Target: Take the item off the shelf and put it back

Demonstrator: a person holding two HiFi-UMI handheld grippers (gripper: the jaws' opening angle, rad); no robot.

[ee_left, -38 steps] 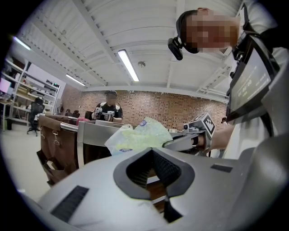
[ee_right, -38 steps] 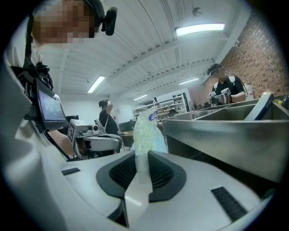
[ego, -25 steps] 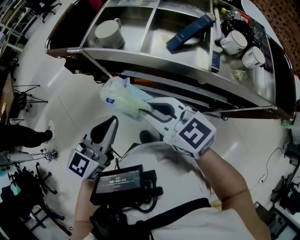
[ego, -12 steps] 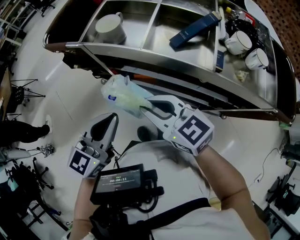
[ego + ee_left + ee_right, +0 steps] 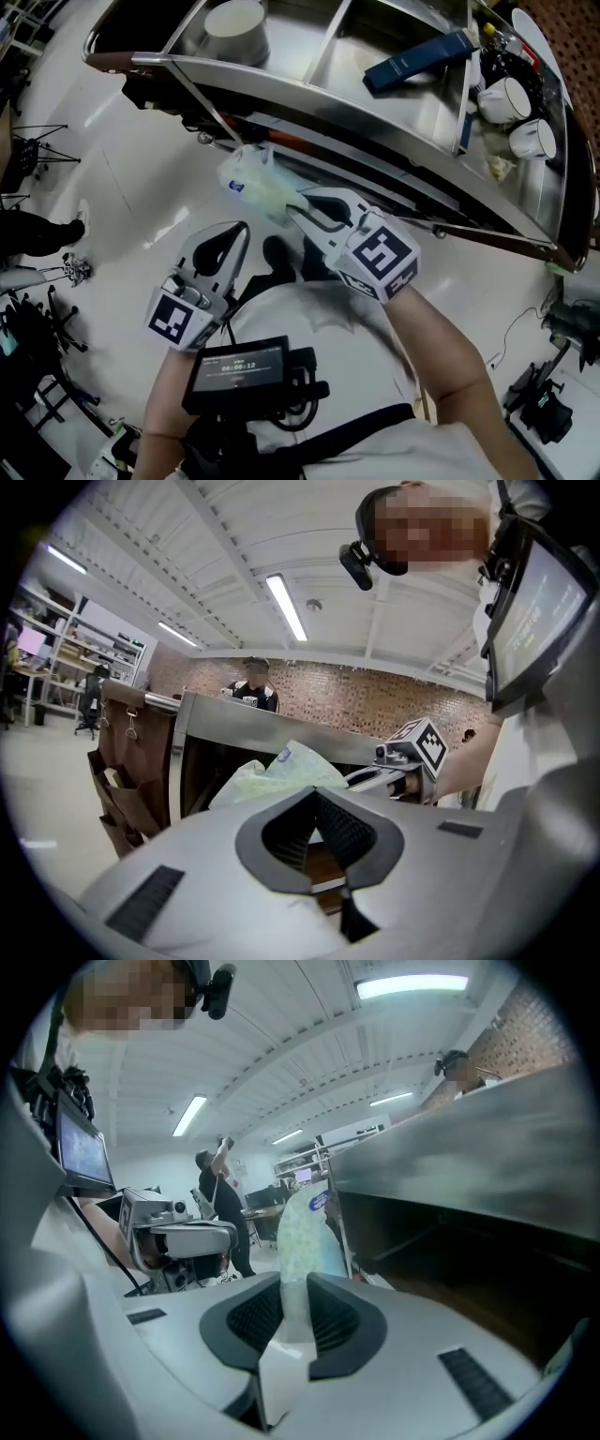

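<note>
The head camera is looking steeply down onto the steel shelf, the floor and both tools, all near. The camera on the left gripper is sitting just behind its jaws, tilting up toward the ceiling and facing the shelf's side. The one on the right gripper is pointing likewise, close under the shelf's edge. All three views are sharing the plastic bag, and each gripper view is catching the other gripper.
</note>
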